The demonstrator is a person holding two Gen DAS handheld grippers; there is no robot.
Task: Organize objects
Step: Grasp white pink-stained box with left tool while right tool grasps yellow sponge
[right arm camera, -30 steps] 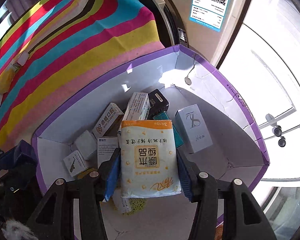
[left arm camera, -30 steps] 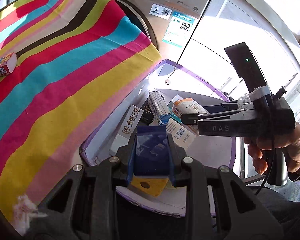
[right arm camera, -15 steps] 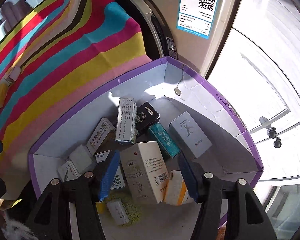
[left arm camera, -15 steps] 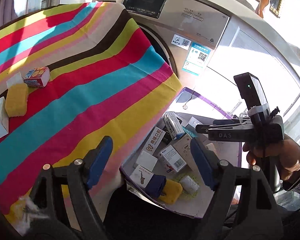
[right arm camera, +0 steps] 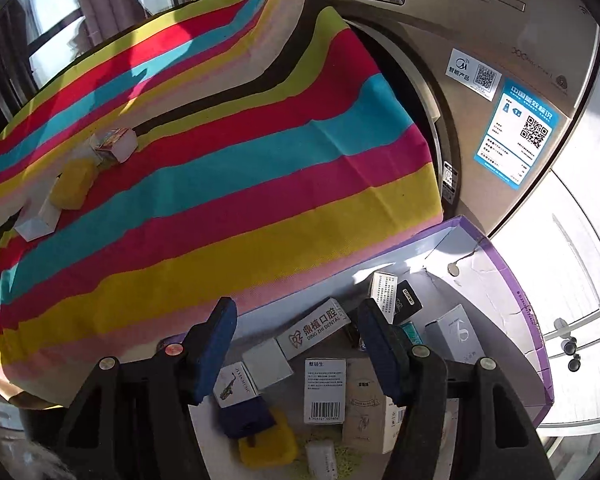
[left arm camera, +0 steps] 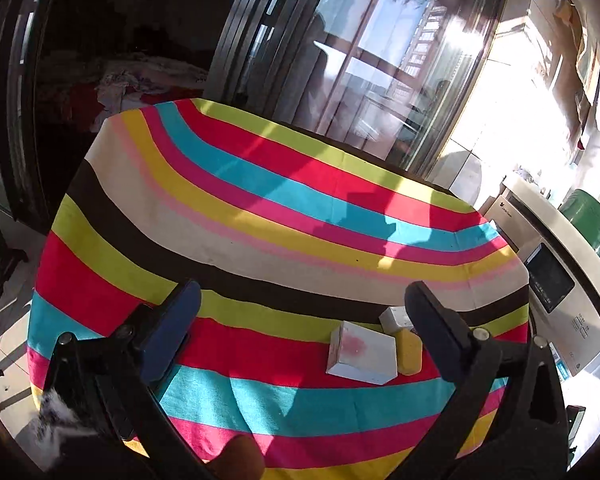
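2 grippers: both are standing with fingers spread wide apart, and neither is clamping anything.
Left gripper (left arm camera: pixel 300 316): it is hovering over the striped tablecloth (left arm camera: pixel 260 220), pointing across the table toward the glass doors (left arm camera: pixel 364 64) at 12 o'clock.
Right gripper (right arm camera: pixel 296 344): it is hanging above the near edge of the purple-rimmed box (right arm camera: pixel 528 320), where the cloth's edge is meeting the box wall.
Table items, left view: 1 white box with a pink smear (left arm camera: pixel 360 354) is lying at 3 o'clock from the gripper's centre, just inside the right finger; 1 yellow sponge (left arm camera: pixel 409 350) is touching its right side, and 1 smaller white box (left arm camera: pixel 396 317) is sitting just behind them.
Table items, right view: the same 3 are showing at 10 o'clock, with the small printed box (right arm camera: pixel 114 145) farthest, the sponge next, and the white box nearest the cloth's left edge.
Purple-rimmed box: it is holding many small cartons, among them 1 dental carton (right arm camera: pixel 314 330), 1 barcode carton (right arm camera: pixel 325 390), 1 saxophone carton (right arm camera: pixel 236 385), 1 dark blue item (right arm camera: pixel 246 416) and a second yellow sponge (right arm camera: pixel 268 444) at 6 o'clock.
Washing machine (right arm camera: pixel 500 92): it is standing behind the box at 2 o'clock.
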